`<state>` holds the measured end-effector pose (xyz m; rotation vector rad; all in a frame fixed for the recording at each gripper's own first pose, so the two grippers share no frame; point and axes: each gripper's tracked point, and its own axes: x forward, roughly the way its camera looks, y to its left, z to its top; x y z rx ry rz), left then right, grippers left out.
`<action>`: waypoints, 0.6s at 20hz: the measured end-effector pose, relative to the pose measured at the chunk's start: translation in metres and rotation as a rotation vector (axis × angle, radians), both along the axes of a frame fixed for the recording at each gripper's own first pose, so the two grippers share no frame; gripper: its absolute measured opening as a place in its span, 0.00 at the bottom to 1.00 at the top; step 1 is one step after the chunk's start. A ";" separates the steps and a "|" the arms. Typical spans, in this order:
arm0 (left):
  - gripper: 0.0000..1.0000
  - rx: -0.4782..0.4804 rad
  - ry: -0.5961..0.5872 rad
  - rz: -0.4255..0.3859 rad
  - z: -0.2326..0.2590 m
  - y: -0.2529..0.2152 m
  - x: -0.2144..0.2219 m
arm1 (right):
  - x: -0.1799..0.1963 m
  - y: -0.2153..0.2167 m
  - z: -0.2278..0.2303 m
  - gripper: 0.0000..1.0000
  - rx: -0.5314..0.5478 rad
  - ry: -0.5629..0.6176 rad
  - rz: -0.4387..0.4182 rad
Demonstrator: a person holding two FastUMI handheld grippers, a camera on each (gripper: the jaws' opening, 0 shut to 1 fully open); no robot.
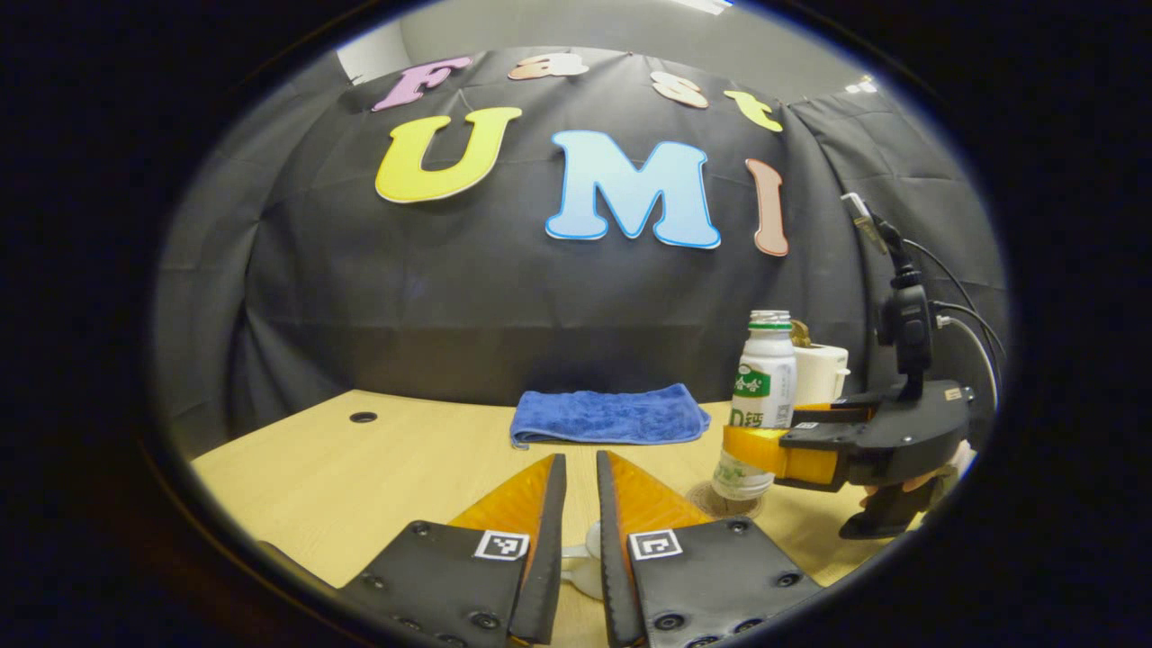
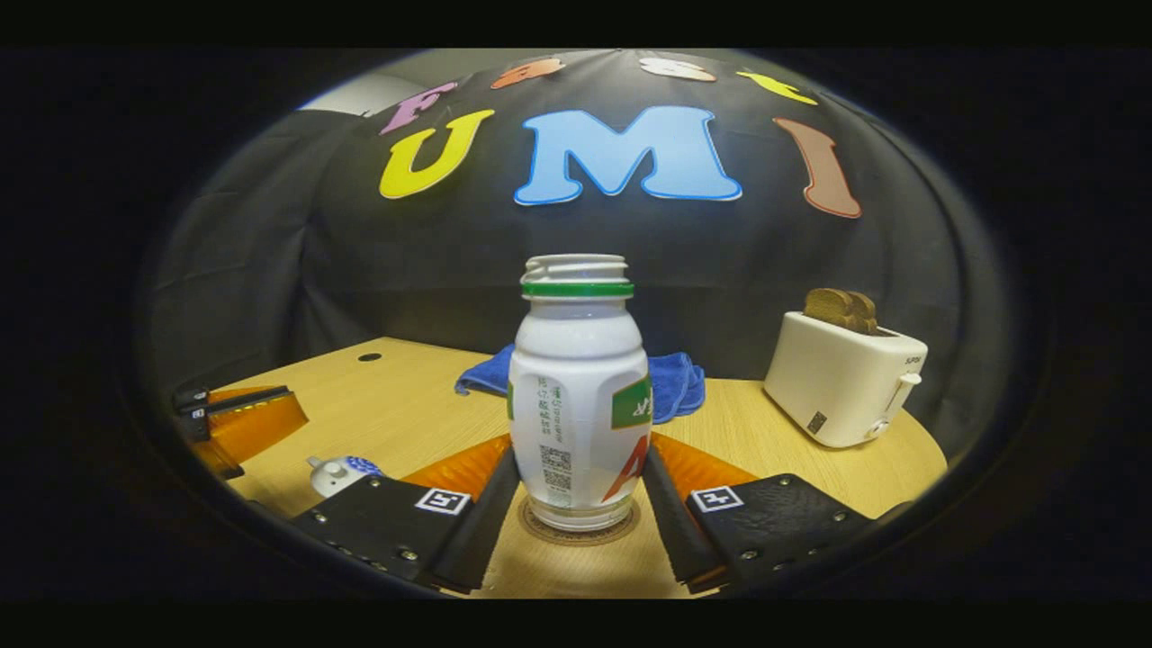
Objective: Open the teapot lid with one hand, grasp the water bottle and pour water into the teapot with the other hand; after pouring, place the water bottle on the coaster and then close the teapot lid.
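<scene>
Your left tongs [image 1: 580, 504] hang nearly closed on nothing, the teapot [image 2: 335, 473] low on the counter [image 2: 405, 405] just beneath them. To the right, your right tongs [image 2: 580, 490] straddle the upright water bottle [image 2: 578, 396] on its coaster [image 2: 580, 531]; whether they press it, I cannot tell.

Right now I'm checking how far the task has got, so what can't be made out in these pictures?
- Teapot: right gripper view, lower part cut off by that gripper's left finger; lid state unclear. In the left gripper view just a white sliver behind the left gripper.
- Coaster: mostly covered by the bottle.
- Right gripper: whether its fingers press the bottle or merely flank it.
- Water level: the bottle is opaque.
</scene>
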<state>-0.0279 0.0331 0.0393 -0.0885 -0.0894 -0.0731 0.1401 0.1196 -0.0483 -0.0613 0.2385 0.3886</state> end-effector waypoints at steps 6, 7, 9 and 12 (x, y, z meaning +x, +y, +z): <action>0.29 -0.008 -0.001 -0.005 0.001 -0.001 -0.001 | 0.007 0.005 -0.016 0.74 0.007 0.033 -0.006; 0.29 -0.007 -0.001 -0.005 0.002 -0.001 -0.001 | 0.008 0.006 -0.019 0.74 0.012 0.037 -0.006; 0.29 -0.009 0.000 -0.007 0.001 -0.002 -0.002 | 0.008 0.006 -0.020 0.74 0.023 0.039 -0.006; 0.29 -0.013 0.003 -0.009 0.000 -0.002 0.000 | 0.010 0.005 -0.020 0.75 0.022 0.038 -0.010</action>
